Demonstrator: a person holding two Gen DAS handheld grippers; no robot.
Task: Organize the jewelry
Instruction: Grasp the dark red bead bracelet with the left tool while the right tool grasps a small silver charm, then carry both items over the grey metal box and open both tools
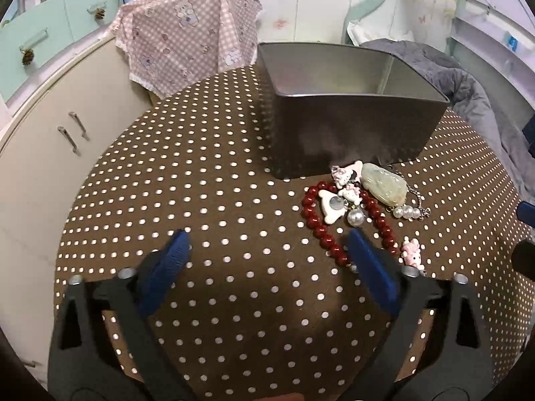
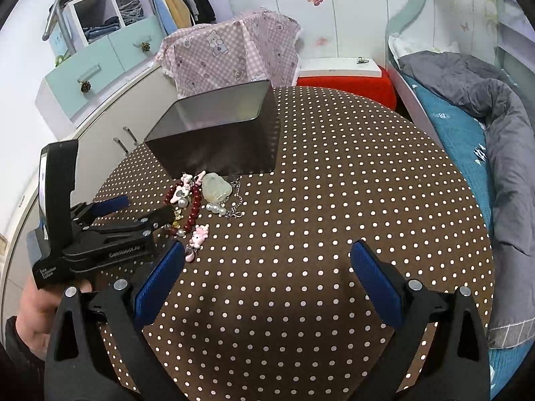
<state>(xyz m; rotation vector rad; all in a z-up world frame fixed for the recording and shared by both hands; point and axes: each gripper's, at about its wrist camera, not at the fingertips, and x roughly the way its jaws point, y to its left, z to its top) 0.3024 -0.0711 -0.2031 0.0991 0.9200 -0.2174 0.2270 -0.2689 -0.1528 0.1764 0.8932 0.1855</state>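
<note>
A pile of jewelry lies on the dotted brown table (image 1: 217,200) in front of an open grey metal box (image 1: 351,133): a red bead bracelet (image 1: 312,215), a pale green jade pendant (image 1: 384,185), pearls (image 1: 406,212), white and pink cat charms (image 1: 346,180) and a separate pink charm (image 1: 412,252). My left gripper (image 1: 267,247) is open and empty just short of the pile, its right finger over the bracelet's near end. My right gripper (image 2: 267,260) is open and empty to the right of the pile (image 2: 200,200). The left gripper (image 2: 147,209) also shows there, beside the box (image 2: 217,140).
A pink checked cloth (image 1: 187,40) drapes over something behind the table. A beige cabinet (image 1: 67,140) stands to the left. A bed with a grey duvet (image 2: 495,127) lies to the right. A red stool (image 2: 351,83) stands behind the table.
</note>
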